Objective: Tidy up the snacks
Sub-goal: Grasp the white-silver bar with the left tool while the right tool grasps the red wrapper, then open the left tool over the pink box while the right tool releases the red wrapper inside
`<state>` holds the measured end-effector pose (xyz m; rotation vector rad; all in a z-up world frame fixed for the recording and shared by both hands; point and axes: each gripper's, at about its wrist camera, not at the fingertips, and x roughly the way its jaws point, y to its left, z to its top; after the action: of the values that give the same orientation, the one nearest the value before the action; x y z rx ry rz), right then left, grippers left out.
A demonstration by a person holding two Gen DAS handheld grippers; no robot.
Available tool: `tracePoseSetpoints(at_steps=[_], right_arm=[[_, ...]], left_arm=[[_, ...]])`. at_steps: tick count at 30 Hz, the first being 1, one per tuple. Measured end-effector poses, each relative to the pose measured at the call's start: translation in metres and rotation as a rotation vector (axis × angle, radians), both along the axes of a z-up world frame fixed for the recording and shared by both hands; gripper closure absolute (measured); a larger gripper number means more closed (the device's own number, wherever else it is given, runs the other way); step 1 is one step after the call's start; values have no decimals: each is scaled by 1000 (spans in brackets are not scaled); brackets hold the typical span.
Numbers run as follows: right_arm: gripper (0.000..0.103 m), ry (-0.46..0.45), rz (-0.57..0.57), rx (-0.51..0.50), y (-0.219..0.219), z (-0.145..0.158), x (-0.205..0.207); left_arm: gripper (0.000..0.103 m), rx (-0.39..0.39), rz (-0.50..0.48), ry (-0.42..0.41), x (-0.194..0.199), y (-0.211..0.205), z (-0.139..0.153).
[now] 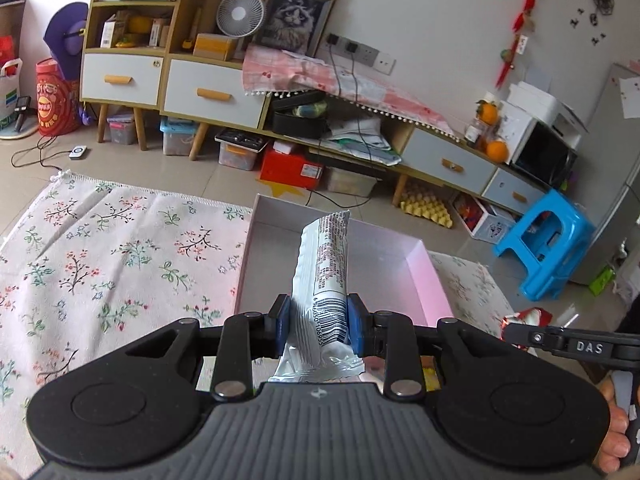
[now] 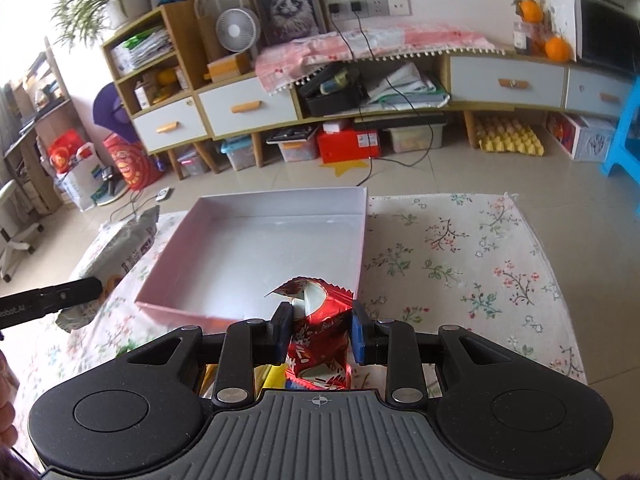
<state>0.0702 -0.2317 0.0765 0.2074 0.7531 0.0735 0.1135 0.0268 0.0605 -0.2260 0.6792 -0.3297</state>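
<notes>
Much of what I hold is hidden behind my own tools: the lower end of the silver snack packet point(image 1: 326, 280) disappears behind the body of my left gripper point(image 1: 319, 324), and the red snack packet point(image 2: 318, 332) in my right gripper point(image 2: 319, 330) is cut off the same way, with some yellow wrapping below it that I cannot identify. The print on both wrappers is too small to read, apart from a barcode on the silver one. My left claw is clenched on the silver packet, which stands upright between the blue pads, above the near part of the pink box point(image 1: 430, 276). My right claw pinches the red packet, crumpled and torn open at the top, just short of the box's near wall point(image 2: 176, 312). Only the right view shows the whole box, shallow with a white inside, sitting on the floral cloth point(image 2: 460, 264), and the silver packet point(image 2: 120, 248) from the side. Only the left view shows the blue stool point(image 1: 548, 240) on the floor.
</notes>
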Motion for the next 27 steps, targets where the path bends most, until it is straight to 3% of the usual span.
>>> tracePoseSetpoints(at_steps=[13, 27], right_arm=[[75, -22, -1, -48, 8, -11, 52], [74, 35, 14, -102, 24, -46, 78]], left_arm=[[76, 40, 10, 10, 27, -3, -15], [76, 175, 12, 21, 43, -20, -33]])
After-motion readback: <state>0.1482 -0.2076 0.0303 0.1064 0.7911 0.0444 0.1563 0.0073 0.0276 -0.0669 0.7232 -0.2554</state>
